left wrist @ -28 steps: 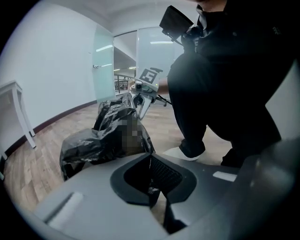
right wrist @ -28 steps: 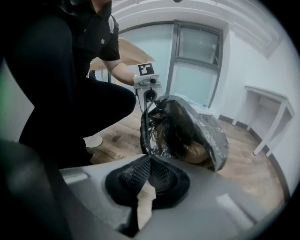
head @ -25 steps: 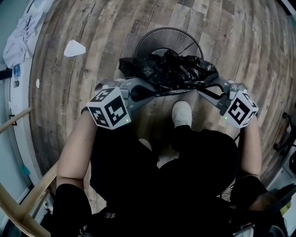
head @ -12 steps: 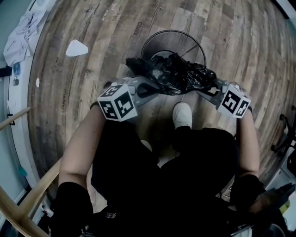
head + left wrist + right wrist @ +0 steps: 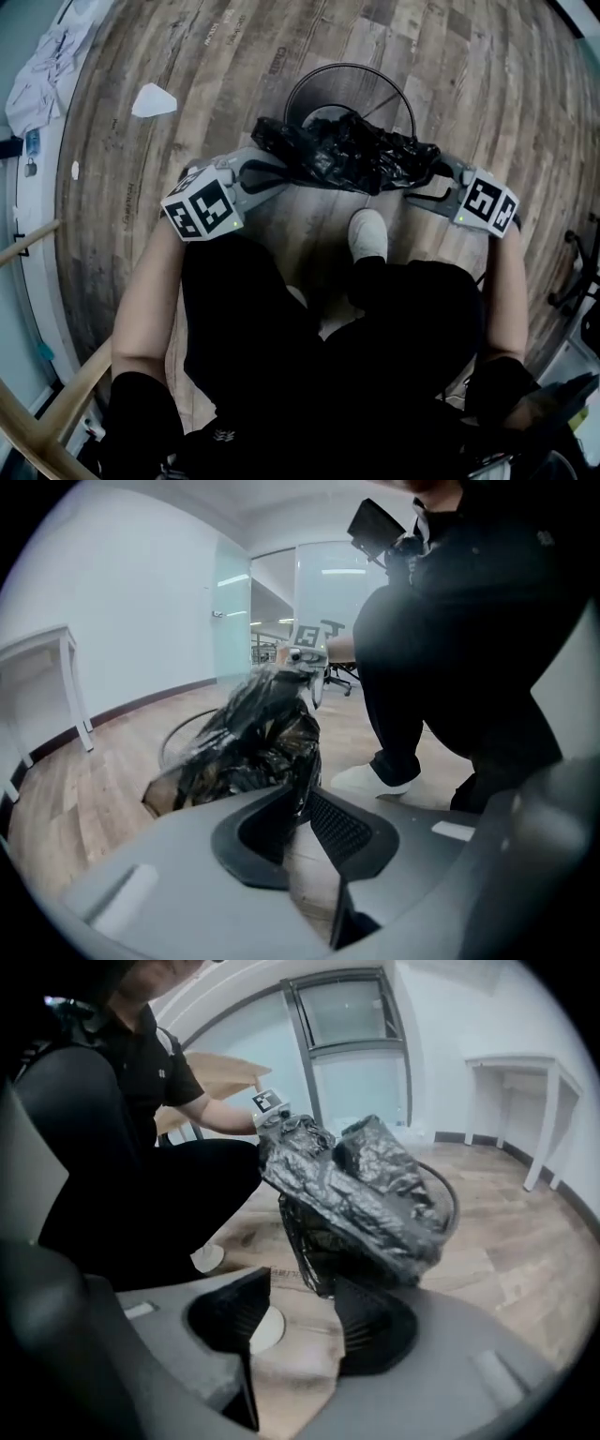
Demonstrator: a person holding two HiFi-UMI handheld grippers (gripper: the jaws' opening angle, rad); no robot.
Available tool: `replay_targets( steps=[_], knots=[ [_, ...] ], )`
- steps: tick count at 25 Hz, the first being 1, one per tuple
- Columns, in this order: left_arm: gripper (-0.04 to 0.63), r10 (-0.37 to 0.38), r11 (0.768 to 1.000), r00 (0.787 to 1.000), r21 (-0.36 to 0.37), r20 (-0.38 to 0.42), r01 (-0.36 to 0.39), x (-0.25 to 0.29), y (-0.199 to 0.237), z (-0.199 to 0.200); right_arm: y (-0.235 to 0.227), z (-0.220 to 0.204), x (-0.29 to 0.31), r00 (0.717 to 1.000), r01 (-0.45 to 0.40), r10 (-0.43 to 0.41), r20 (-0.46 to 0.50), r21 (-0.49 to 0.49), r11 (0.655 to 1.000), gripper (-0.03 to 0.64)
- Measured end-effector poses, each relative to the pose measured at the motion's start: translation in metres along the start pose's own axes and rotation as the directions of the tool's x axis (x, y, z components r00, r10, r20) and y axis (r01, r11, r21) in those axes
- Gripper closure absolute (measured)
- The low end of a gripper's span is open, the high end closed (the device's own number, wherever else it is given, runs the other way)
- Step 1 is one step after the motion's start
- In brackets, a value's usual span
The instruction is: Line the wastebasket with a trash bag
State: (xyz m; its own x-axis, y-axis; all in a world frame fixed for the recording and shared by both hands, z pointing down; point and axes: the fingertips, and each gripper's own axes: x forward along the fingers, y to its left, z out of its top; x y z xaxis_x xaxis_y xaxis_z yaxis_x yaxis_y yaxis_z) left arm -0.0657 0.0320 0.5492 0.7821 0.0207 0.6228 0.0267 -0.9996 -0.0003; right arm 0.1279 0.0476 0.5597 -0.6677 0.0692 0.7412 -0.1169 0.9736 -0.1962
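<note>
Crumpled trash bag (image 5: 347,155) hangs over wastebasket (image 5: 352,77) near rim

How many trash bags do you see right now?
1. A black trash bag is bunched across the near side of the wire wastebasket; another could be hidden beneath it.

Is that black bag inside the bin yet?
Not yet. The bag is bunched over the bin's near rim, and the far part of the bin shows unlined.
</note>
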Motion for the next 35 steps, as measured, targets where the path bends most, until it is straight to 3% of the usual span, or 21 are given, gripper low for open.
replay_targets(
  steps=[3, 6, 9, 11, 13, 17, 21, 24, 26, 28, 29, 35],
  knots=[
    [0.525, 0.029, 1.0, 0.999, -0.001, 0.045, -0.029, -0.019, 0.008, 0.015, -0.002, -0.002, -0.026, 1.0, -0.005, 0.005, -0.006, 0.025, 1.0, 0.41],
    [0.525, 0.077, 0.997, 0.99, 0.008, 0.117, -0.078, -0.031, 0.02, 0.035, -0.017, 0.004, -0.058, 0.994, 0.082, -0.084, 0.069, 0.027, 0.996, 0.41],
    [0.519, 0.133, 0.99, 0.981, 0.028, 0.14, -0.138, -0.033, 0.032, 0.044, -0.031, 0.023, -0.086, 0.958, 0.193, -0.193, 0.212, 0.02, 0.981, 0.41],
    [0.502, 0.163, 0.985, 0.979, 0.043, 0.122, -0.169, -0.031, 0.037, 0.043, -0.029, 0.04, -0.095, 0.932, 0.227, -0.219, 0.289, 0.008, 0.974, 0.41],
    [0.48, 0.177, 0.982, 0.978, 0.052, 0.109, -0.183, -0.03, 0.039, 0.043, -0.02, 0.051, -0.095, 0.927, 0.217, -0.199, 0.318, -0.022, 0.976, 0.408],
    [0.476, 0.185, 0.98, 0.976, 0.051, 0.113, -0.192, -0.03, 0.041, 0.043, 0.003, 0.068, -0.08, 0.947, 0.142, -0.104, 0.304, -0.105, 0.984, 0.363],
    [0.472, 0.203, 0.977, 0.971, 0.04, 0.129, -0.209, -0.028, 0.046, 0.044, 0.006, 0.086, -0.076, 0.934, 0.171, -0.117, 0.336, -0.135, 0.976, 0.36],
    [0.474, 0.213, 0.975, 0.969, 0.033, 0.124, -0.219, -0.025, 0.05, 0.044, 0.006, 0.09, -0.073, 0.948, 0.186, -0.123, 0.295, -0.197, 0.963, 0.367],
    [0.474, 0.215, 0.975, 0.967, 0.029, 0.137, -0.221, -0.023, 0.054, 0.048, 0.0, 0.095, -0.074, 0.942, 0.206, -0.14, 0.306, -0.193, 0.959, 0.425],
    [0.523, 0.214, 0.975, 0.963, 0.028, 0.164, -0.221, -0.023, 0.058, 0.054, -0.011, 0.101, -0.078, 0.925, 0.239, -0.179, 0.334, -0.146, 0.96, 0.577],
    [0.55, 0.216, 0.974, 0.961, 0.027, 0.175, -0.224, -0.024, 0.061, 0.057, -0.016, 0.104, -0.081, 0.919, 0.252, -0.194, 0.344, -0.134, 0.958, 0.606],
    [0.587, 0.237, 0.969, 0.951, 0.018, 0.199, -0.246, -0.029, 0.075, 0.068, -0.039, 0.113, -0.088, 0.898, 0.293, -0.232, 0.374, -0.114, 0.949, 0.614]
  ],
)
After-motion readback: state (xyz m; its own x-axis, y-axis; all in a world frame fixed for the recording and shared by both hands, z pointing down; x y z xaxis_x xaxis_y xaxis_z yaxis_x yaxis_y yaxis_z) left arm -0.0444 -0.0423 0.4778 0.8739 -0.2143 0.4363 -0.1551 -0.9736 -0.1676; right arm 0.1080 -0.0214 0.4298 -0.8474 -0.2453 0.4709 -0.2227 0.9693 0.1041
